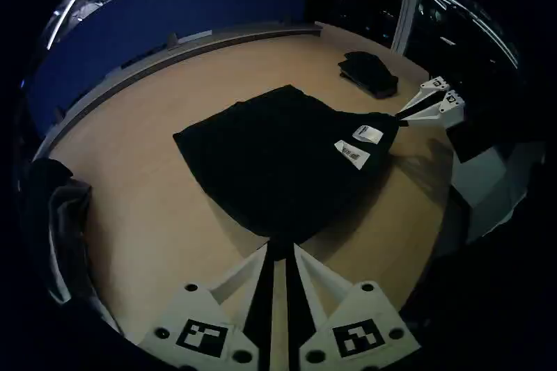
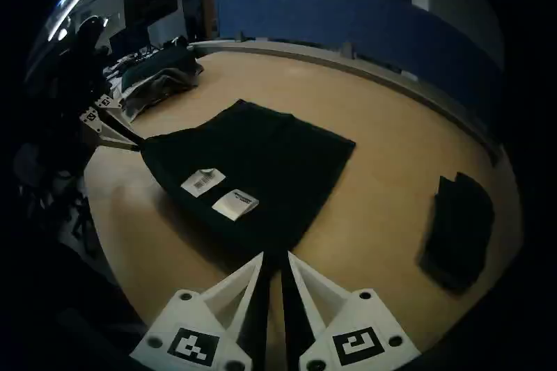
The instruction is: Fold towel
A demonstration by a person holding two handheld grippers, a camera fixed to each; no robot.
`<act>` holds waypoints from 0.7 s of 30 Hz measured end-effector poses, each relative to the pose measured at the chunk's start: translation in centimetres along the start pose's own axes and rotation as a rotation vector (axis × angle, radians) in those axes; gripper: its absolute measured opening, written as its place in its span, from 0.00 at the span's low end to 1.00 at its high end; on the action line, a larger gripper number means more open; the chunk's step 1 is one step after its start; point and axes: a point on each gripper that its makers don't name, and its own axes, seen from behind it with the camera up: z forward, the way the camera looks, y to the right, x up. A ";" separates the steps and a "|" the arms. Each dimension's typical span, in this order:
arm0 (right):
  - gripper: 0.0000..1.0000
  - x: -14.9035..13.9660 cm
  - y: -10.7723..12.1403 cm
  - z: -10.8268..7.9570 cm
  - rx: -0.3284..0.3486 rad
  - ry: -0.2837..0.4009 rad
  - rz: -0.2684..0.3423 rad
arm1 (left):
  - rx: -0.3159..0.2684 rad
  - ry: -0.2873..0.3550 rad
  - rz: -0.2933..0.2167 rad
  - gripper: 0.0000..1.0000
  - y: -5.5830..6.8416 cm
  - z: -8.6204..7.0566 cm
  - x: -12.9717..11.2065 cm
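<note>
So on the far left edge of the desk (image 1: 139, 218) there's a rumpled pile of grey and dark cloth (image 1: 59, 214), well apart from everything else. A blue partition (image 1: 174, 23) runs along the far side of the desk.

The dark towel (image 1: 271, 162) is in the middle of the desk. Most of it lies flat, but two corners are pulled out to points. The left tongs (image 1: 280, 254) have the near corner. Their fingers are almost together, with just a thin slit between them, and the cloth is pinched at the tips. You can also see them from the right gripper view, off on the left, clamped on that same drawn-out corner.

Moving right, two small white tags (image 1: 351, 154) sit side by side on top of the towel, close to its right corner. I can't make out anything on them.

The right tongs (image 1: 407, 115) have that right corner, fingers squeezed together on it, with the fabric stretched to a tip between them. In the right gripper view its own fingers are closed down narrow too, with the towel edge right at the tips.

Far right there's a small dark folded stack (image 1: 369, 73) lying on the desk on its own, clear of the towel.
</note>
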 end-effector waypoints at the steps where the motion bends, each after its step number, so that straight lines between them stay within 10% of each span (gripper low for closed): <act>1: 0.10 0.2 0.0 -0.4 0.000 0.004 0.001 | 0.000 0.003 -0.006 0.10 0.1 -0.3 0.2; 21: 0.10 3.6 -0.9 -5.5 -0.011 0.060 0.022 | 0.014 0.044 -0.058 0.10 1.3 -5.3 3.1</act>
